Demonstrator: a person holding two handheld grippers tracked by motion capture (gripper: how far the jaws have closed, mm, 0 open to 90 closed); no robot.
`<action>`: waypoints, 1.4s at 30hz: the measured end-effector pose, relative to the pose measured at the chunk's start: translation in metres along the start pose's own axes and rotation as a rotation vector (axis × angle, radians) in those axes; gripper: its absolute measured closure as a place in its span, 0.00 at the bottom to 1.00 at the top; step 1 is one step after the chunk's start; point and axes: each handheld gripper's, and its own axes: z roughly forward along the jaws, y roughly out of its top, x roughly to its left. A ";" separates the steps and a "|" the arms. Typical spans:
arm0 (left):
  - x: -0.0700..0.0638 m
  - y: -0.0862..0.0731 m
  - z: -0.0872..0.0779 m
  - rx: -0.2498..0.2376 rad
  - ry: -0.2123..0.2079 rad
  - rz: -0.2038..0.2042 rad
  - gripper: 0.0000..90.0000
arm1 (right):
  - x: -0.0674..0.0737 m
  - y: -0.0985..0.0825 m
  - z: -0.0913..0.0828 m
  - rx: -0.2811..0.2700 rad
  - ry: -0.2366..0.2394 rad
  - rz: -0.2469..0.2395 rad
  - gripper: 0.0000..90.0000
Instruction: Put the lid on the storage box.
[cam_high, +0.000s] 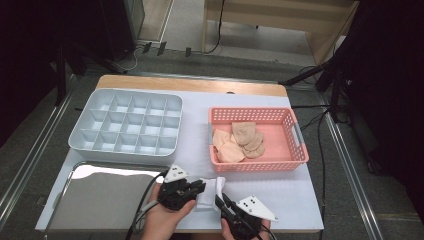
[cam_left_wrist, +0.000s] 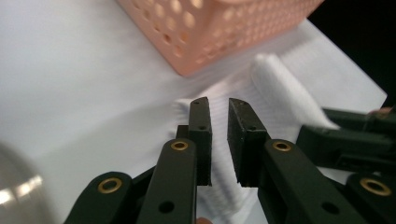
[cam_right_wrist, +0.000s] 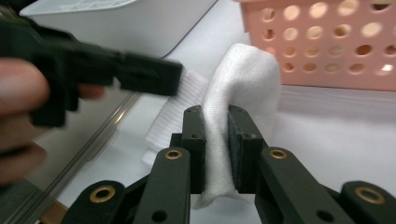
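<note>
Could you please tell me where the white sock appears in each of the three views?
High view: white sock at bottom centre, between both tongs.
Left gripper view: centre right, under the jaws.
Right gripper view: centre, pinched by the jaws.
Shared landmark: the pink basket.

Both the left gripper (cam_high: 196, 187) and the right gripper (cam_high: 223, 203) are matte black, each topped by a pale grey three-cornered plate with small dark holes. Brass-ringed pivots sit behind their square ridged pads (cam_right_wrist: 194, 140), and grey cables trail from the rear.
</note>
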 end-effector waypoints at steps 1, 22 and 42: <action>0.004 0.000 -0.003 -0.008 0.000 -0.013 0.89 | 0.002 0.000 0.003 0.003 0.001 -0.009 0.88; 0.002 0.001 0.020 0.025 -0.041 -0.030 0.90 | 0.018 -0.008 0.001 0.013 0.034 -0.079 0.71; 0.014 -0.007 0.022 0.061 -0.058 -0.178 0.46 | 0.014 -0.018 0.022 0.049 0.031 -0.099 0.96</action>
